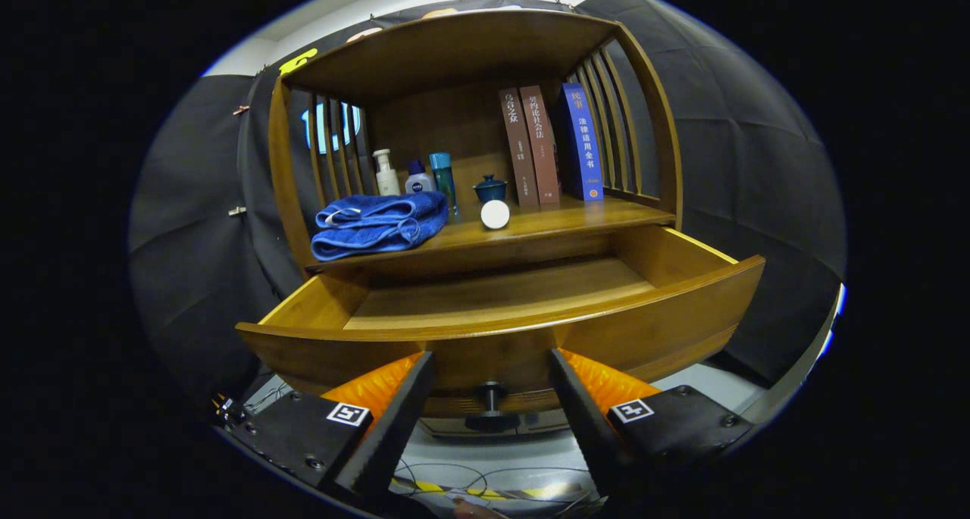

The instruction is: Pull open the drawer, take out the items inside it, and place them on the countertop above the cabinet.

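Black cloth covers the booth's wall behind a wooden cabinet [470, 49] with slatted sides and a curved top. Below its counter [576, 217], the drawer [644, 307] is pulled far out toward the camera, and the part of its wooden bottom that can be seen carries nothing. The near strip of the bottom is hidden behind the drawer front. A dark round knob [491, 392] sits low on the drawer front.

On the counter, a folded blue towel [379, 223] lies at the left. Three books [552, 146] stand upright at the right, two brown ones and one blue, leaning a little against each other. Behind the towel stand three bottles [415, 174]: a white pump bottle, a small one with a blue cap, and a taller teal one. A small blue lidded cup [490, 189] stands between the bottles and the books. Just in front of it, near the counter's edge, lies a white round object [495, 214].

The gripper [491, 398] is spread wide, holding nothing. Its fingers [402, 405] reach up to the drawer front from below, one on each side of the knob, with clear space between each finger and the knob.
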Demonstrator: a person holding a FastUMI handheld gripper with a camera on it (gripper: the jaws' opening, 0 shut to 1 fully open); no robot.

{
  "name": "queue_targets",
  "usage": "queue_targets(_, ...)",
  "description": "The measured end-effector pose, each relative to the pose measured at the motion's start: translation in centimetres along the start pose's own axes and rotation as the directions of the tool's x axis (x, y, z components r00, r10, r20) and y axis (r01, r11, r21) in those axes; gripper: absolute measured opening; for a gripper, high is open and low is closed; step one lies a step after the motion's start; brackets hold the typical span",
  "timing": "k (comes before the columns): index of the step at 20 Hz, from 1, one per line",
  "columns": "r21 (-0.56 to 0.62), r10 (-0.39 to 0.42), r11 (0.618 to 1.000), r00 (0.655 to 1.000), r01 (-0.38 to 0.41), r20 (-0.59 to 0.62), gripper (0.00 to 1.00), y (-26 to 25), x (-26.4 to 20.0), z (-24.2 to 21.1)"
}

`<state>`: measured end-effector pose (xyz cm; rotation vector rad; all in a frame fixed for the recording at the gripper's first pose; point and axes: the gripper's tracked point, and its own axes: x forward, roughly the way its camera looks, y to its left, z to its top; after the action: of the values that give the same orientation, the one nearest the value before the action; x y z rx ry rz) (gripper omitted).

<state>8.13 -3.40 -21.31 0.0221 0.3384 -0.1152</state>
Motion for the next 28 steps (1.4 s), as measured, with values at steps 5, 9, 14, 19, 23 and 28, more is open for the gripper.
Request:
queue_targets(5,-0.016,-0.003,1.0,1.0,0.003,0.014,1.0,0.1,5.0,1.1)
queue_targets(9,-0.026,-0.007,1.0,1.0,0.007,0.03,0.99,0.2,8.9,2.5)
queue_targets(14,-0.029,-0.01,1.0,0.999,0.011,0.031,0.99,0.4,11.7,3.3)
queue_targets(19,-0.023,-0.021,0.999,0.999,0.022,0.032,0.99,0.5,12.9,3.5)
queue_targets(23,-0.029,-0.022,0.999,0.999,0.023,0.047,0.99,0.5,12.8,3.6)
queue_targets(28,-0.036,-0.021,0.999,0.999,0.022,0.027,0.99,0.2,12.8,3.5)
